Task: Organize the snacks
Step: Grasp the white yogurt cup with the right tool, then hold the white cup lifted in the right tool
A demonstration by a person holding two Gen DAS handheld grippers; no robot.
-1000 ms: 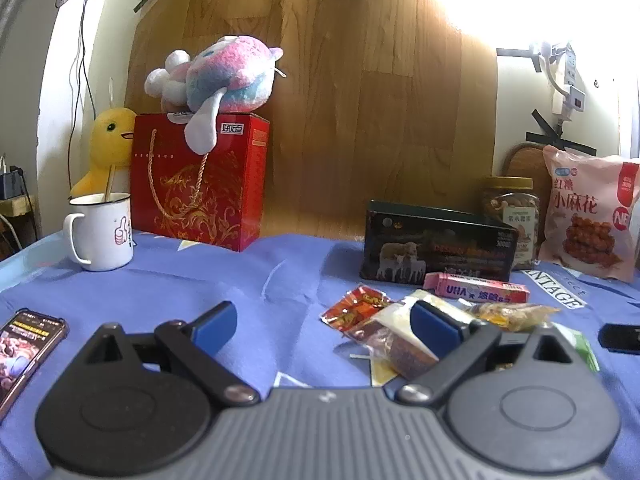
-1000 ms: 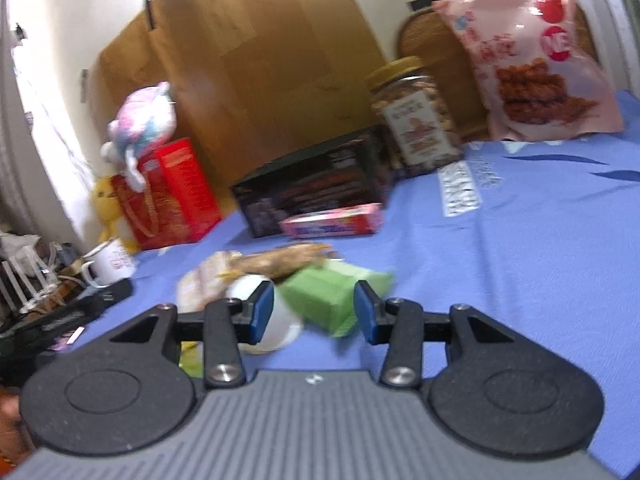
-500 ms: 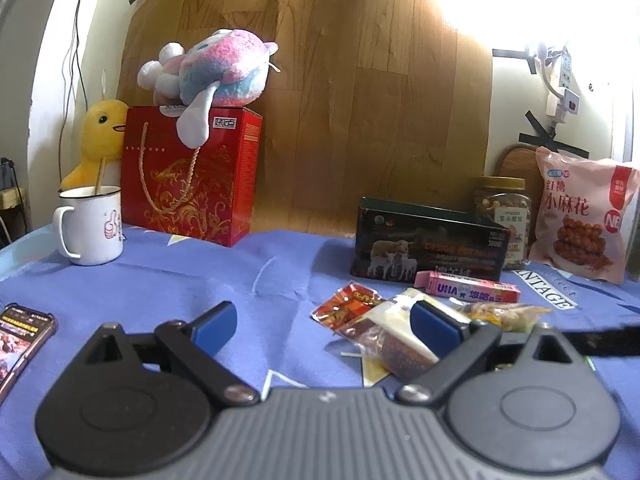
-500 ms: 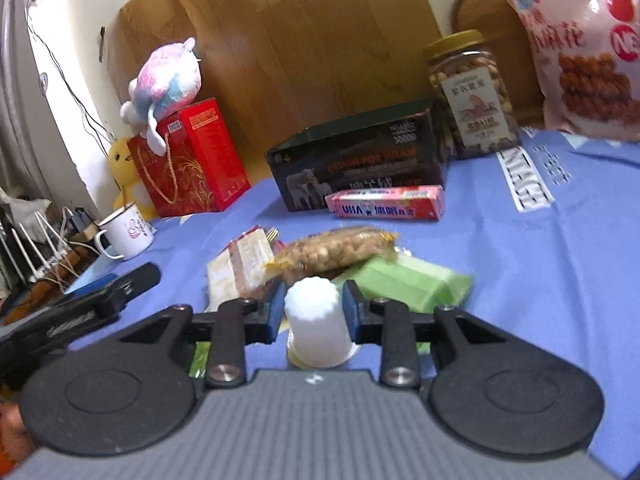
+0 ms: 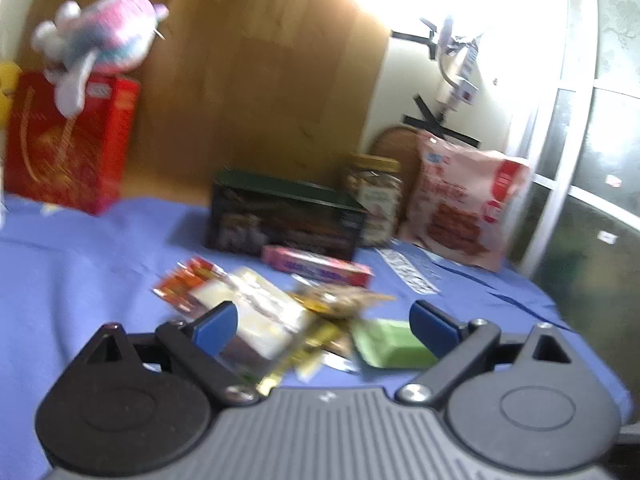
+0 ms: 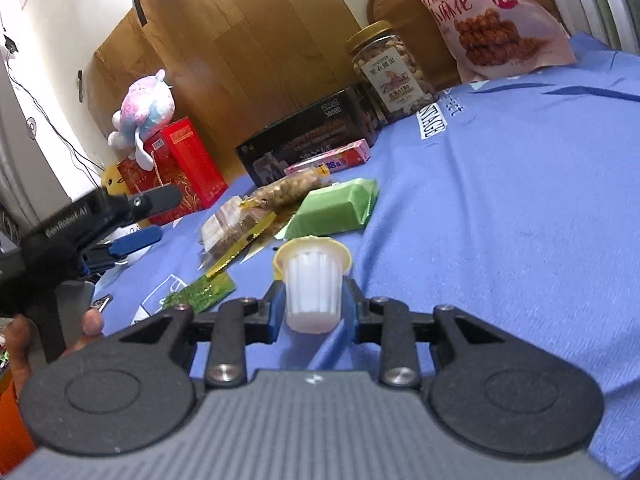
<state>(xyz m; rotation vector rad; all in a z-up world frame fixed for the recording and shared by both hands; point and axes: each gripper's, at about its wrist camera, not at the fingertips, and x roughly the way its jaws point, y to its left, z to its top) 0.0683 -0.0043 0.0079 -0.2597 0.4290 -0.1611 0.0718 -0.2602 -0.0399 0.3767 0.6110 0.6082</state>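
1. Snack pile (image 6: 288,208) lies on the blue tablecloth (image 6: 520,220), left of centre in the right wrist view: a green packet (image 6: 336,208), a peanut bag (image 6: 292,192) and flat wrapped bars, touching and overlapping.
2. Right gripper (image 6: 312,304) pinches a white ribbed jelly cup (image 6: 312,292) with a yellow rim, held just in front of the pile.
3. Left gripper (image 5: 324,324) is spread wide, nothing between its blue pads (image 5: 216,326); the left wrist view is motion-blurred. The pile sits directly beyond it.
4. Behind the pile: a pink candy box (image 6: 328,160) lies against a dark carton (image 6: 304,144); a nut jar (image 6: 392,72) stands just beside the carton, and a pink snack bag (image 6: 492,20) leans near the jar.
5. A red gift box (image 6: 180,168) with a plush toy (image 6: 144,112) on top stands far left.
6. Bare cloth extends right of the pile to the table's edge.
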